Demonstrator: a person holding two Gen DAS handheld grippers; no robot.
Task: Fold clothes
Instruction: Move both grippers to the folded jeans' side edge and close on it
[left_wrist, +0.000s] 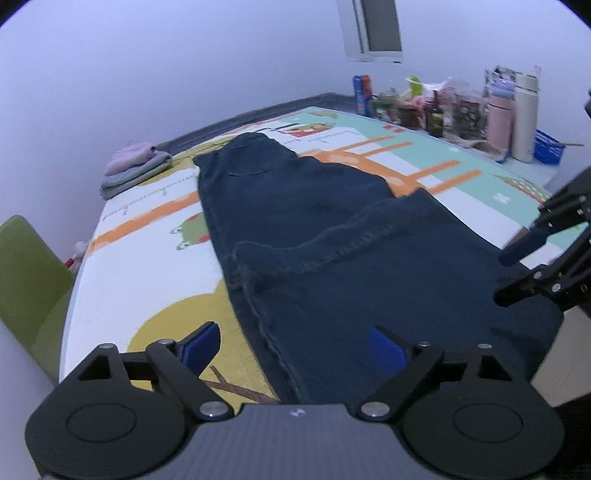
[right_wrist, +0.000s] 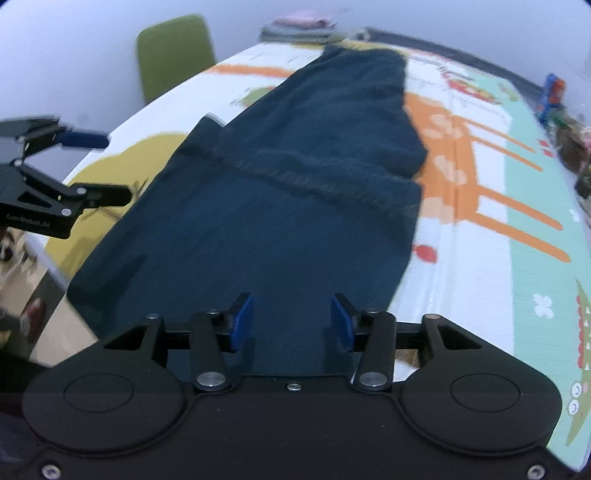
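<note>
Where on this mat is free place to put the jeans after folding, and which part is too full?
Bare mat lies between the jeans and the folded clothes pile near the green chair. Another bare strip runs on the jeans' other side. The far corner with bottles and the can is crowded.

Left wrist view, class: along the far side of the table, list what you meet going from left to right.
Folded clothes pile → dark jeans' far end → blue can → dark bottle → pink flask → white flask → blue box.
</note>
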